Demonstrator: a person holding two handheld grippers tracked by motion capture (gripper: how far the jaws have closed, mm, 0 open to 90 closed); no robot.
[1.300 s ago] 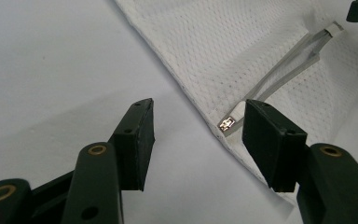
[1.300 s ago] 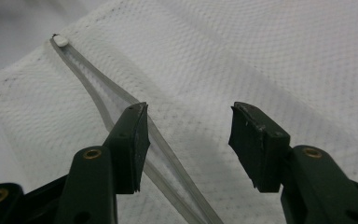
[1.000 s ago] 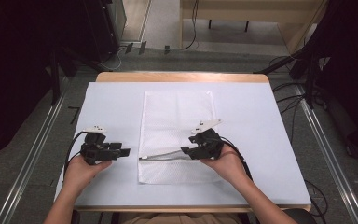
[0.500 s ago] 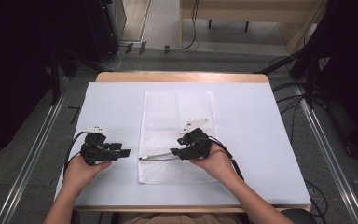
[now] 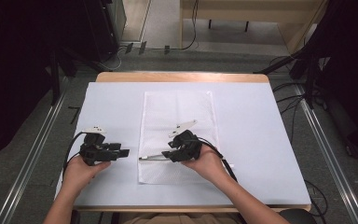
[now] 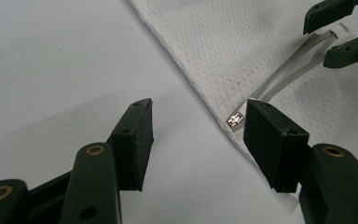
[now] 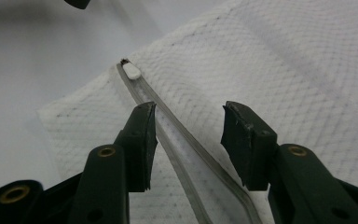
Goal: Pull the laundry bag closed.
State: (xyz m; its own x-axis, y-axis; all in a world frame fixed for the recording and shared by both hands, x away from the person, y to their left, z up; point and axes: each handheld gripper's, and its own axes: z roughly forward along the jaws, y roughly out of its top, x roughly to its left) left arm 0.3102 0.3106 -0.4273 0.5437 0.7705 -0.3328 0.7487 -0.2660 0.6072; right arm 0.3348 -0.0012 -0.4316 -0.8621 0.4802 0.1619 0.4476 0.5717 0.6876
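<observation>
I read the white mesh bag (image 5: 177,135) as a flat rectangle of dimpled, perforated fabric lying on the smooth pale table cover (image 5: 261,140), its long axis running away from me toward the far edge. Along its near end runs a zipper (image 7: 177,126), a narrow greyish translucent strip crossing the bag's width, ending at the bag's left edge in a small metal pull (image 6: 235,119) with a white tab (image 7: 131,70). My right gripper (image 5: 168,155) hangs over the near part of the bag with its jaws spread; the zipper strip passes between and below them, unpinched, the tab lying ahead of the tips. My left gripper (image 5: 123,152) sits on the bare cover just left of the bag, jaws spread on nothing, the metal pull just ahead of its right jaw.
</observation>
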